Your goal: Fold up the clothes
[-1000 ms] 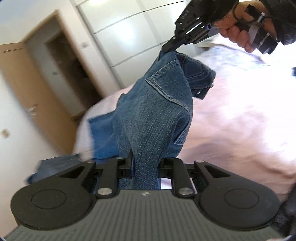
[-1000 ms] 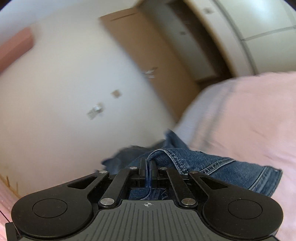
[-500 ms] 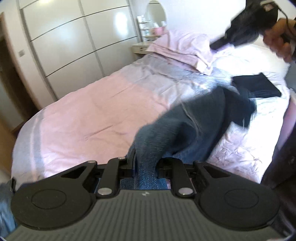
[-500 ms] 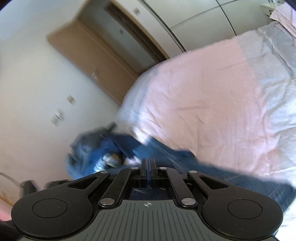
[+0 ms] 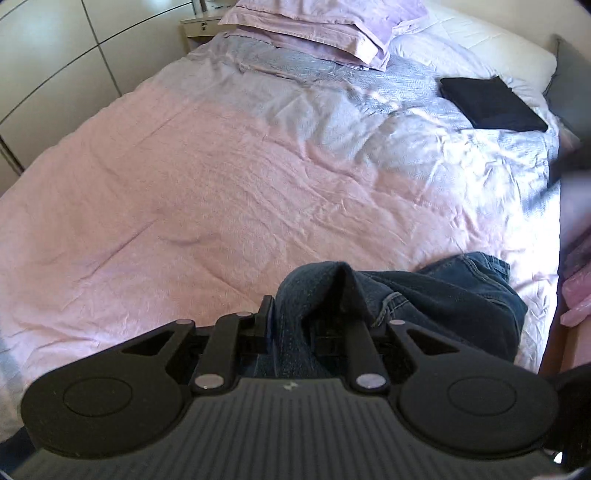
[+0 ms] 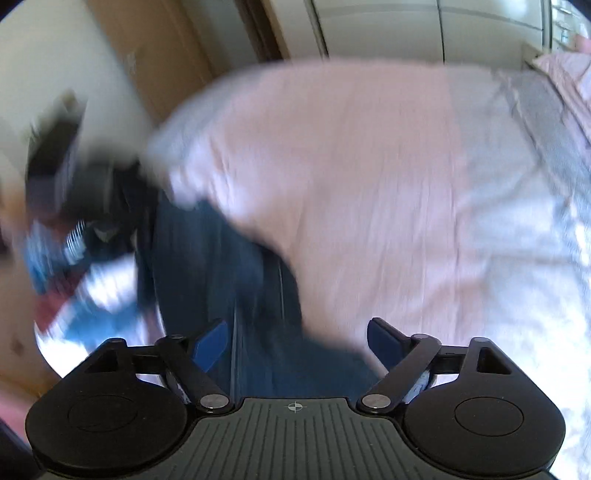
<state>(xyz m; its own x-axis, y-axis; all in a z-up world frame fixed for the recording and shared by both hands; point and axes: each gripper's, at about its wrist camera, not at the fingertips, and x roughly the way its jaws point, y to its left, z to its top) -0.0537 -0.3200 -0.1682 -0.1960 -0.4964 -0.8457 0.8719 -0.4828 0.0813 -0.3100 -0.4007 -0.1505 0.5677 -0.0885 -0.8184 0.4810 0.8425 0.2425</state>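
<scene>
Left tool [image 5: 308, 317] clamped on bunched jeans [image 5: 436, 291], heaped at near edge of bed [image 5: 221, 184]. Right tool [image 6: 295, 341] spread wide, gripping nothing — denim lies loose between fingers. Risk: one-sided hold, jeans twist or slide off edge.

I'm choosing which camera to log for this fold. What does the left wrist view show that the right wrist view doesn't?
Only the left wrist view shows the left gripper shut on a bunched fold of the jeans, the folded black garment near the head of the bed, and the pillows. Only the right wrist view shows the right gripper with its jaws spread open over the denim, a wooden door, and a blurred heap of clothes beside the bed. Both show the jeans, the pink bedspread and the white wardrobe.
</scene>
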